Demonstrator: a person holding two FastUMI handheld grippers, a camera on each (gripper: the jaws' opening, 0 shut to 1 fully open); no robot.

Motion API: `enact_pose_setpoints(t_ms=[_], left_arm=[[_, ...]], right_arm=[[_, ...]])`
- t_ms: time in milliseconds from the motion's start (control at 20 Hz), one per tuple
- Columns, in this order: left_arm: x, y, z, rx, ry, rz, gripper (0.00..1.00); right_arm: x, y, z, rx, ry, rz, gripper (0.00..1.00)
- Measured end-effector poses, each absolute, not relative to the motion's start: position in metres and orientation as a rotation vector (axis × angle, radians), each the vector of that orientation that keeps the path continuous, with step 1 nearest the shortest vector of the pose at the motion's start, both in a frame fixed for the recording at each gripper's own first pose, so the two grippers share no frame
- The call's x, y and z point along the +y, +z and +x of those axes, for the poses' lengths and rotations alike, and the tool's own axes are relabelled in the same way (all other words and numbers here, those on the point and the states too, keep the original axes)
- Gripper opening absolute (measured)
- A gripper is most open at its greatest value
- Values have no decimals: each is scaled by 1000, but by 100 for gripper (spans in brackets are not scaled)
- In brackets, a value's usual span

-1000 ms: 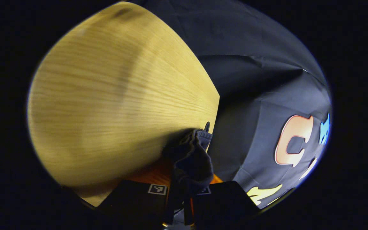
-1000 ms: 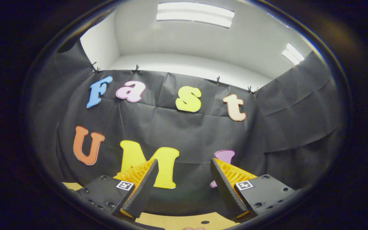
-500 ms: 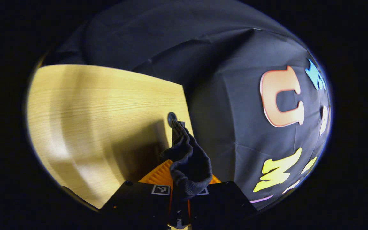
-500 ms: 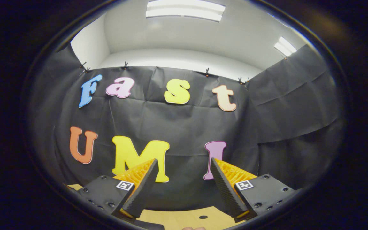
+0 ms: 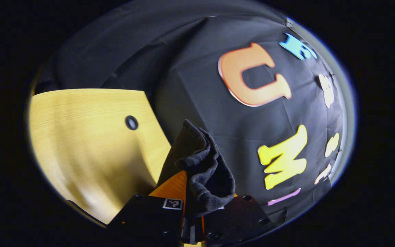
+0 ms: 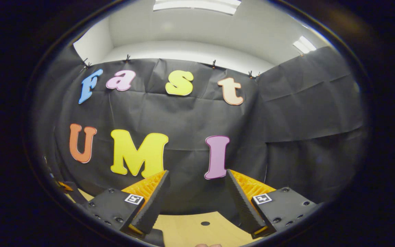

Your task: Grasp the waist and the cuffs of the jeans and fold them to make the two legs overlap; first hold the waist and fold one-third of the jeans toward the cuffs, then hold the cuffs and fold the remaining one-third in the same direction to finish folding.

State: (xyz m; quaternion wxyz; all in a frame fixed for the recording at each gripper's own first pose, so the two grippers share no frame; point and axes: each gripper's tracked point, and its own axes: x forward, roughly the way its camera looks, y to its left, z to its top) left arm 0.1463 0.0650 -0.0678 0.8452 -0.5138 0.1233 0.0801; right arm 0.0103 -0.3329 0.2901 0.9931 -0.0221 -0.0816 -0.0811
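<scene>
**Left gripper carries a bunch of jeans fabric while the right one waits with nothing in it**

In the left gripper view, the left gripper (image 5: 193,206) is clenched on a bunched fold of dark jeans (image 5: 202,168). The cloth stands up between the two fingers and flops over to one side, lifted off the wooden desk (image 5: 81,137). It hangs near the desk's far edge, close to a small dark hole (image 5: 131,122) in the top. Whether this bunch is waist or cuff cannot be told, and the rest of the garment lies out of sight.

In the right gripper view, the right gripper (image 6: 195,202) is released, its fingers set well apart with nothing between them. It points at the booth's black wall, with a strip of the desk just below.

The step in hand looks like one of the folds, carried by the left gripper alone. By my judgement, the next move calls for laying the held end flat over the rest of the jeans. The right gripper would need to tip down toward the desk before it can help square the edges.
</scene>
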Motion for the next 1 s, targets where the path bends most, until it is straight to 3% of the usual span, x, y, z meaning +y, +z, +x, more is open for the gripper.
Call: enact_pose_setpoints(t_ms=[450, 750, 1000], left_arm=[[-60, -39, 157, 268, 39, -913, 17], [-139, -71, 163, 361, -60, -791, 17], [-204, -135, 151, 528, -158, -487, 17]], right_arm=[[-382, 280, -9, -138, -196, -91, 99], [-415, 270, -23, -107, -248, -108, 98], [-432, 262, -32, -92, -289, -99, 99]])
